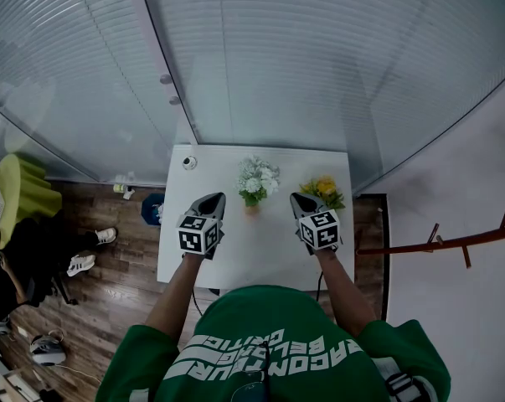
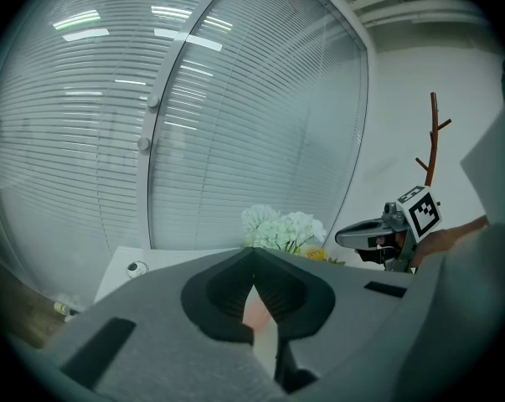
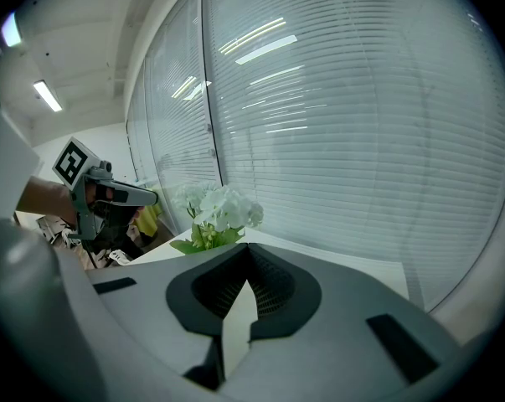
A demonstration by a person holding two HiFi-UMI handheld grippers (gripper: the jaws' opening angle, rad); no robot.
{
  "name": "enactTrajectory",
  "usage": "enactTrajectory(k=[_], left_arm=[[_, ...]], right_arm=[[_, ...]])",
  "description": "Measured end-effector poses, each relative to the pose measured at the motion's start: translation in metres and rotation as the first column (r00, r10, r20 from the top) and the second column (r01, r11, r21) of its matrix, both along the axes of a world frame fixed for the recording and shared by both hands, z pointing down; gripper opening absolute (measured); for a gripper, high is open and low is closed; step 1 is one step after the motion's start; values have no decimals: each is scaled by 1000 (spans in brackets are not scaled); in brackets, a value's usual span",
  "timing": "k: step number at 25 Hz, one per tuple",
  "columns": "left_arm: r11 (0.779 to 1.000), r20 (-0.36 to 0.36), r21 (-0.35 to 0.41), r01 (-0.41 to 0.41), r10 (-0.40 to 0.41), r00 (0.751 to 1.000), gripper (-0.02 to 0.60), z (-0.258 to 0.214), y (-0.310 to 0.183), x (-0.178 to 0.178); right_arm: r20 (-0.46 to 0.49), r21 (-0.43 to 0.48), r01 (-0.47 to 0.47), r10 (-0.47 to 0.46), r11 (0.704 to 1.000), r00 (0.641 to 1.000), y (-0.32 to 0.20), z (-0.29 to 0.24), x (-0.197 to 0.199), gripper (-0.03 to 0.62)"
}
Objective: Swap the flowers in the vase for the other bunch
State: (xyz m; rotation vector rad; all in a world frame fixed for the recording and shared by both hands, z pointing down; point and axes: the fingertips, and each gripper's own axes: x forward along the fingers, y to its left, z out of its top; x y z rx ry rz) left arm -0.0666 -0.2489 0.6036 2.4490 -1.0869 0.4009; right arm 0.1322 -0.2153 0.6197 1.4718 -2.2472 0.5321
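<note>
- Green cloth fills the near edge of the head view: your shirt (image 1: 269,342); both forearms reach forward from it over a white table (image 1: 260,254).
- Your left gripper (image 1: 213,199) hangs above the table's left half, tipped a little downward; in its own view the two jaw tips meet at a point, so it is closed with nothing in its hold.
- Your right gripper (image 1: 299,199) hangs beside it over the right half; its jaws are likewise pressed together and empty; bare table top shows between the two grippers.
- White flowers (image 1: 258,179) stand upright in a small vase (image 1: 251,210) at the middle of the table; they sit just beyond the gripper tips and between them; neither gripper touches them.
- Just past your right gripper's tips, the yellow bunch (image 1: 322,190) with its green leaves rests on the table top; it lies to the right of the vase and apart from the white flowers.
- At the table's far left corner sits a small round object (image 1: 189,162); it is too small for you to tell what it is.
- Behind the table rises a glass wall (image 1: 319,57) with slatted blinds; wooden floor (image 1: 110,283) and a lime-green chair (image 1: 22,191) lie off to the left; a brown branch-shaped stand (image 1: 453,243) shows at the right.
</note>
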Motion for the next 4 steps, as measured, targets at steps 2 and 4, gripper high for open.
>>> enactTrajectory(k=[2, 4], left_arm=[[1000, 0, -1, -1, 1, 1000, 8, 0, 0, 0], [1000, 0, -1, -1, 1, 1000, 8, -1, 0, 0]], right_arm=[[0, 0, 1, -1, 1000, 1000, 0, 0, 0, 14], [0, 0, 1, -1, 1000, 1000, 0, 0, -1, 14]])
